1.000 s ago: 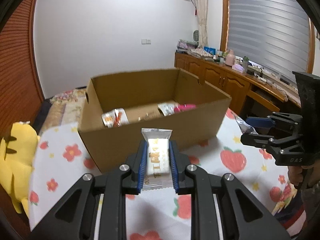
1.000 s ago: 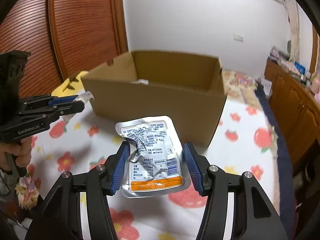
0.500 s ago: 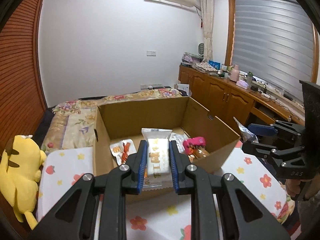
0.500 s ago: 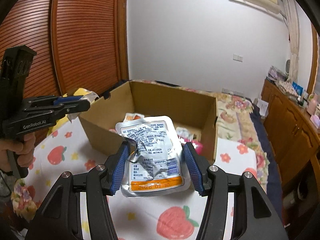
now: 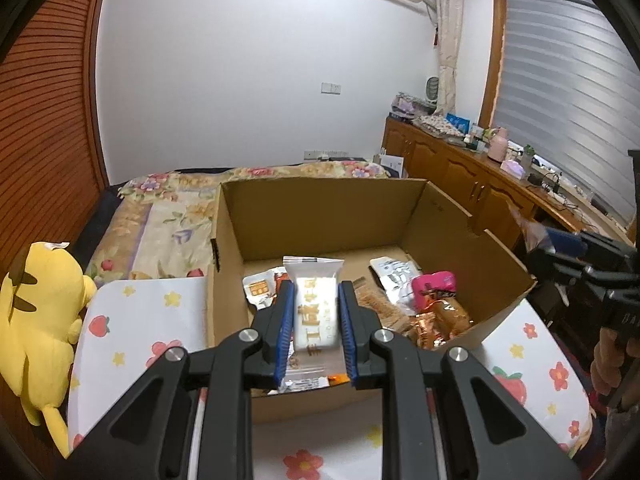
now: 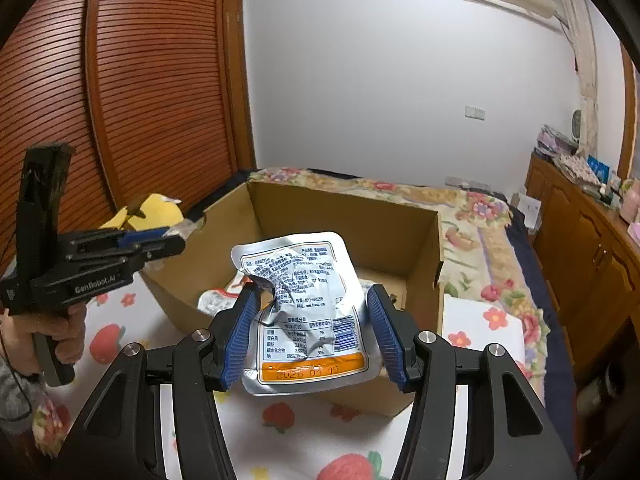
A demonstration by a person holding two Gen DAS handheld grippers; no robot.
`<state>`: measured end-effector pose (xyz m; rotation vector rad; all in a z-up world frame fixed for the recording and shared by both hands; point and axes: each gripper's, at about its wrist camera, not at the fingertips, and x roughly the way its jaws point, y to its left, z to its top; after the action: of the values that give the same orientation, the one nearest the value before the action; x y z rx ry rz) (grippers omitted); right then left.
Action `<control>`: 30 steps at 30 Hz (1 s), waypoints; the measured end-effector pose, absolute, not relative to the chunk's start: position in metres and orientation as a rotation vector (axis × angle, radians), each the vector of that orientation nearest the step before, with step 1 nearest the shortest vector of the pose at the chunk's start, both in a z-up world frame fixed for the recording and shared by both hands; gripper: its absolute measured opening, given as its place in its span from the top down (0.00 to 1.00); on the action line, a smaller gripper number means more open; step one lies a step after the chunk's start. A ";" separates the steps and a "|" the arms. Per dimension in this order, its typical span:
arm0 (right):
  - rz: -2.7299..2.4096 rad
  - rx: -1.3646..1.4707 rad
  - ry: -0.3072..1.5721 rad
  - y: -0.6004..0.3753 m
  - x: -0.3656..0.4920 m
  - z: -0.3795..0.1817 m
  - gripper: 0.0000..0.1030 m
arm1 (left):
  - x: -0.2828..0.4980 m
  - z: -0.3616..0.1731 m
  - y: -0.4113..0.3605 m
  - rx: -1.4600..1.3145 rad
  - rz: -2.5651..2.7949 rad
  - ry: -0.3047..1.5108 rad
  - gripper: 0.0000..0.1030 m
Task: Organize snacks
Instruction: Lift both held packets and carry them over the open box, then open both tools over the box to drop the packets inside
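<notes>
A white cloth (image 5: 132, 320) printed with strawberries and flowers is spread over what may be a table. An open cardboard box (image 5: 228, 280) is set on it at 12 o'clock.

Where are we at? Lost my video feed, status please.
Left tool shut on white snack bar. Right tool shut on silver pouch. Both over open cardboard box. Nothing in the way.

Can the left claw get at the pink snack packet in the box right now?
Probably not as it stands: the left claw is shut on a white snack bar, so it is occupied. The path itself looks free, since the cardboard box is open-topped and the pink packet lies uncovered.
</notes>
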<state>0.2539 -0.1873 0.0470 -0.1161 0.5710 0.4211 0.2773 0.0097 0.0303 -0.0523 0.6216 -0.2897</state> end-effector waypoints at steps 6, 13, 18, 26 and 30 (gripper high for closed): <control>0.408 -0.092 0.589 -0.186 0.272 0.040 0.45 | 0.287 0.021 0.007 -0.053 -0.291 0.649 0.81; 0.379 -0.092 0.620 -0.183 0.286 0.022 0.45 | 0.291 0.013 -0.002 -0.032 -0.291 0.668 0.81; 0.361 -0.101 0.646 -0.181 0.293 0.010 0.45 | 0.292 0.008 -0.006 -0.026 -0.298 0.680 0.81; 0.362 -0.086 0.653 -0.182 0.300 0.005 0.43 | 0.293 0.005 -0.008 -0.019 -0.288 0.685 0.77; 0.364 -0.095 0.658 -0.179 0.302 0.002 0.42 | 0.291 0.006 -0.010 -0.012 -0.289 0.678 0.77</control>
<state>0.3024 -0.1787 0.0020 -0.0954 0.6579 0.3636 0.2908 -0.0104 0.0057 -0.0121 0.6783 -0.2885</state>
